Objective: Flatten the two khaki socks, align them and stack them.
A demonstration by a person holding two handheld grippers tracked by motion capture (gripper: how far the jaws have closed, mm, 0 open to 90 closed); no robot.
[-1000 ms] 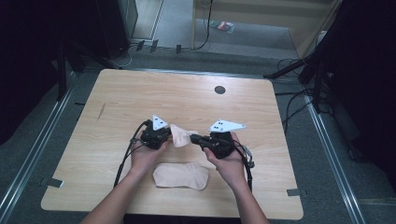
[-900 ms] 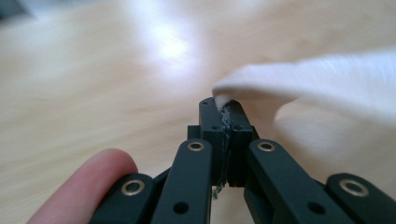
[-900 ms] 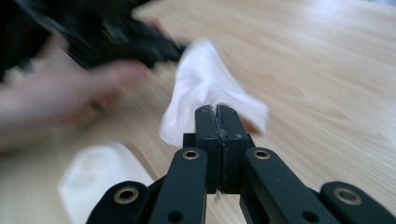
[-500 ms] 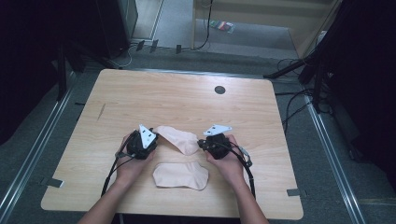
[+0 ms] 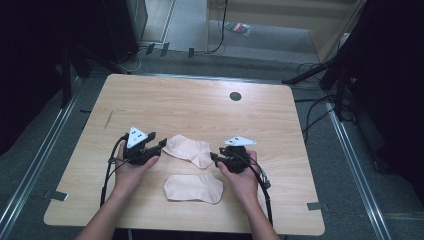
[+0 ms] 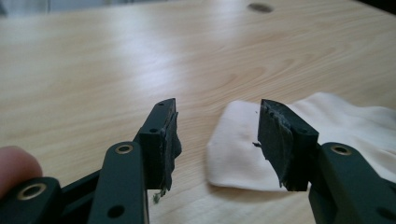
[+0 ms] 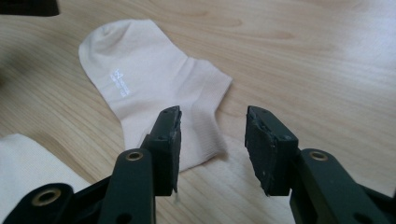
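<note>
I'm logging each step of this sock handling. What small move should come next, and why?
Probably ease both grippers in to pinch the far sock at its ends: left gripper and right gripper flank it, jaws open, holding nothing.

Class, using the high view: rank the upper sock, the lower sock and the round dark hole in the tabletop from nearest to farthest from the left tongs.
From the left tongs:
1. Upper sock, just beside the tips, towards the table's middle.
2. Lower sock, nearer the person, between the forearms.
3. Round dark hole, far side of the table, right of centre.
</note>
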